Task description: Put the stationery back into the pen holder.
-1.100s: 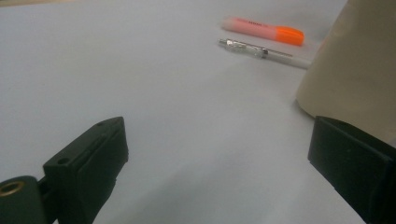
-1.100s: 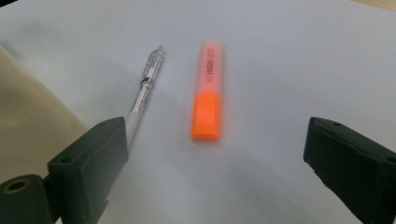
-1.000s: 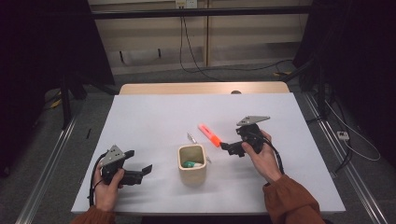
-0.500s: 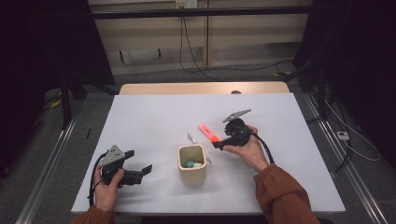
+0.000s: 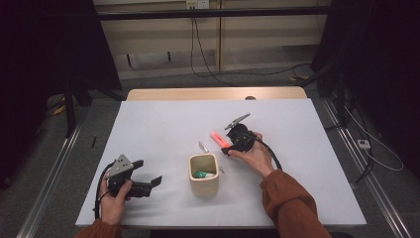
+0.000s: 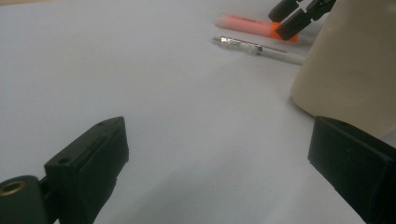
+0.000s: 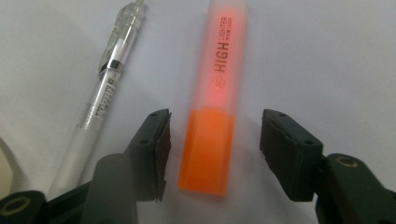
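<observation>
This is looking like a lab or recording studio rather than a home: a plain white desk (image 5: 163,124) is standing between dark curtains (image 5: 44,54), metal floor rails (image 5: 49,168) are running along both sides, and loose cables (image 5: 208,59) are trailing across the grey floor behind.

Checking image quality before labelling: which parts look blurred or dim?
Right gripper view: the highlighter reads sharp, while the near jaws look soft. Left gripper view: the cup and pen are blurred. High view: the table is evenly lit against dark surroundings.
</observation>
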`<state>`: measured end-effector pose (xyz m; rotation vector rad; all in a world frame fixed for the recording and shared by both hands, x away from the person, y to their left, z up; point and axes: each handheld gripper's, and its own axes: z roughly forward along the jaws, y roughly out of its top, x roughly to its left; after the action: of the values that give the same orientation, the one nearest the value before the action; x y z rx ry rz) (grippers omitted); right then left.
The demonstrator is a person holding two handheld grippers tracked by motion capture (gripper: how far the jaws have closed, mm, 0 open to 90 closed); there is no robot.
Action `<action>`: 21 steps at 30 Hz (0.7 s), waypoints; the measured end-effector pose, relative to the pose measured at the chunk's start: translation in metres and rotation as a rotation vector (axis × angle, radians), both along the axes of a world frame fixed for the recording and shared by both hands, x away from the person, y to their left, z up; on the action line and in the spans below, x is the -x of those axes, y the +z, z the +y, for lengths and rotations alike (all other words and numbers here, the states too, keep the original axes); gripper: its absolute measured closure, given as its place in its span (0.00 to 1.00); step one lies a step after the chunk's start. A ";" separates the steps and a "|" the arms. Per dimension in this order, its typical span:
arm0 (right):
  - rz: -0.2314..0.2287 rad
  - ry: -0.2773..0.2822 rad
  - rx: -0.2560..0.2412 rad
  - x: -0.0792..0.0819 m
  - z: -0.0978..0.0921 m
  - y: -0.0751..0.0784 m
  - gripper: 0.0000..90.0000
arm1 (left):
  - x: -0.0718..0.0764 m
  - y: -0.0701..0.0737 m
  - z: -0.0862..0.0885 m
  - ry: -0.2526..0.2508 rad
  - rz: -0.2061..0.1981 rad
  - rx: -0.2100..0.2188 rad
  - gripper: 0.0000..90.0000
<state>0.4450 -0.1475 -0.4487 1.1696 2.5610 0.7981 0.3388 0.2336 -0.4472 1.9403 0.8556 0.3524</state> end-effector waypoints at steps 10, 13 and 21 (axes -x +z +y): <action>-0.005 -0.037 0.000 0.003 0.005 -0.002 0.67 | 0.000 0.000 -0.001 -0.002 0.006 0.002 0.06; 0.001 -0.052 -0.007 0.004 0.006 -0.002 0.73 | 0.000 0.000 0.000 -0.006 0.002 0.000 0.06; 0.004 -0.055 0.000 0.002 0.006 -0.002 0.75 | -0.001 0.000 -0.001 -0.010 0.003 -0.003 0.06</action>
<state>0.4429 -0.1420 -0.4506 1.2371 2.5203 0.7842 0.3394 0.2331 -0.4475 1.9474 0.8475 0.3448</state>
